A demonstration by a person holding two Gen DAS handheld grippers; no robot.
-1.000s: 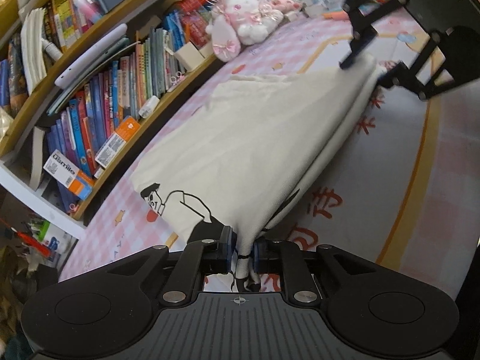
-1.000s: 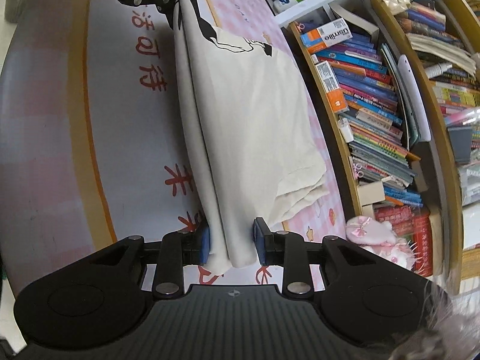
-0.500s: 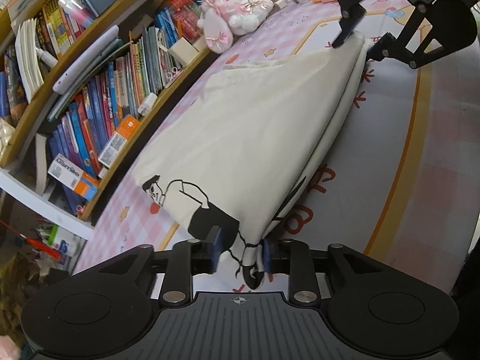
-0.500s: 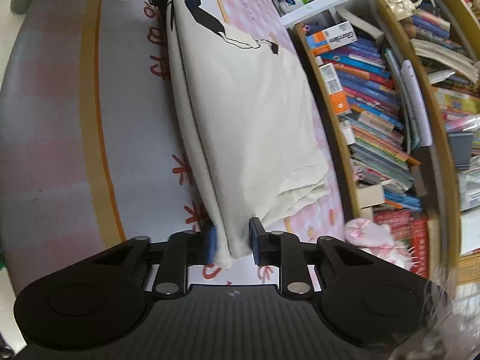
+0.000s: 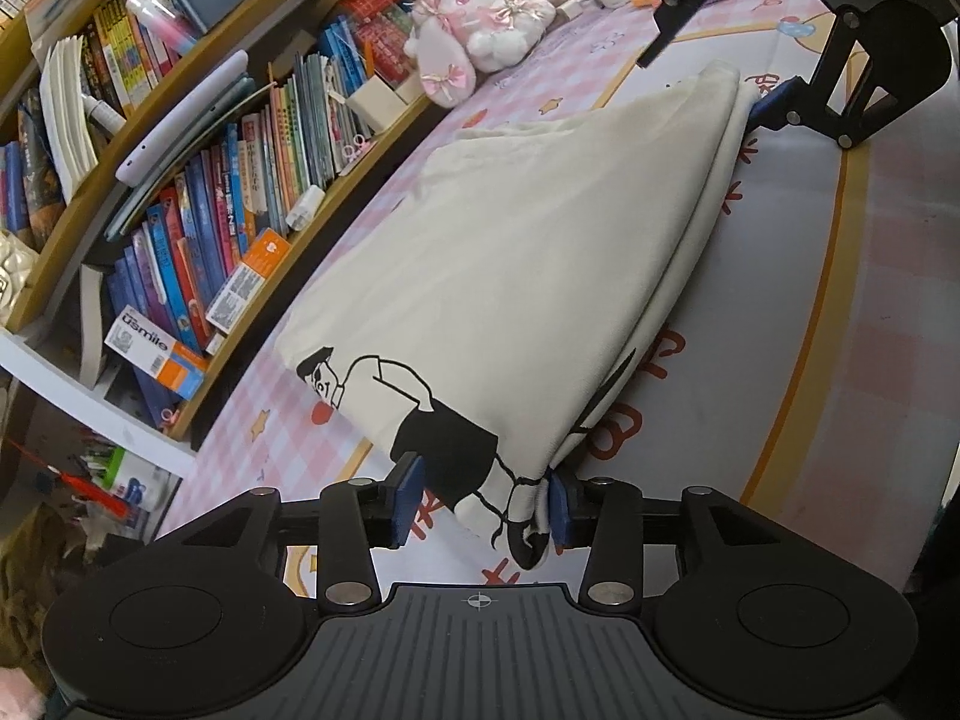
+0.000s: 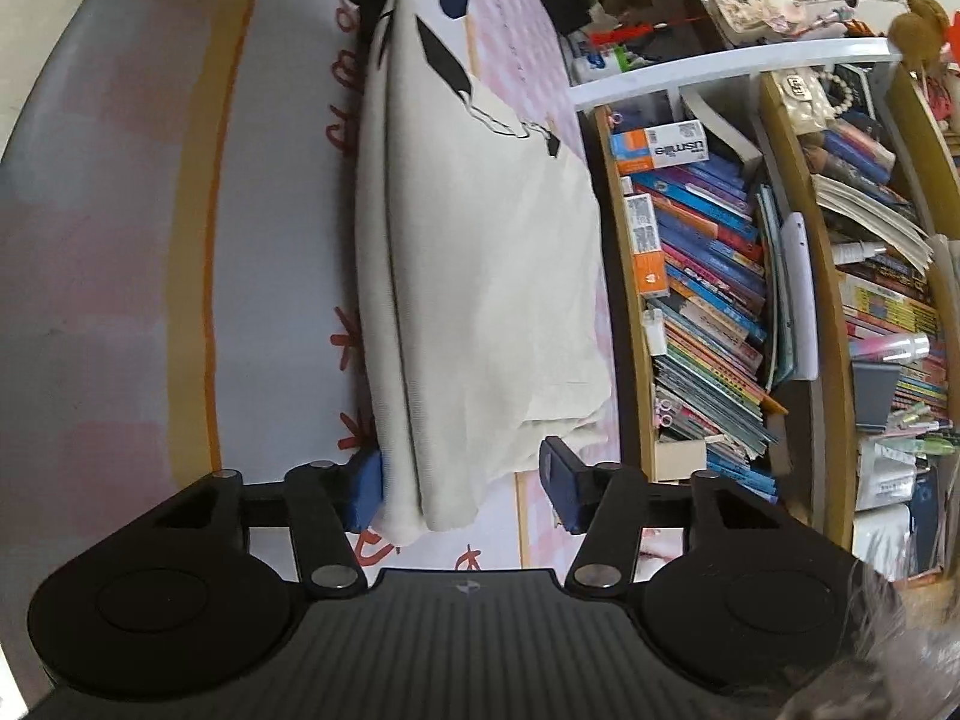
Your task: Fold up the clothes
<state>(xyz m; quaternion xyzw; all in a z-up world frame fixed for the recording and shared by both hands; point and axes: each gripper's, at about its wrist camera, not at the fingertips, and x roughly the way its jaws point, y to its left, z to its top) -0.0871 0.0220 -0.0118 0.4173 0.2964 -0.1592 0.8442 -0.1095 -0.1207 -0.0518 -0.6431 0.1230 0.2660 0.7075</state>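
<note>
The pink checked mat [image 5: 870,360] carries a cream garment [image 5: 540,276] folded into a long layered strip beside the bookshelf [image 5: 198,192], its black cartoon print at the end far from the plush toy [image 5: 486,30]. Both claws are opening: the left gripper [image 5: 480,501] stands half-wide around the printed corner, the right gripper [image 6: 462,486] half-wide around the plain corner, neither pinching. The main risk, I judge, is a blue pad snagging cloth on withdrawal, dragging the stacked layers askew.
</note>
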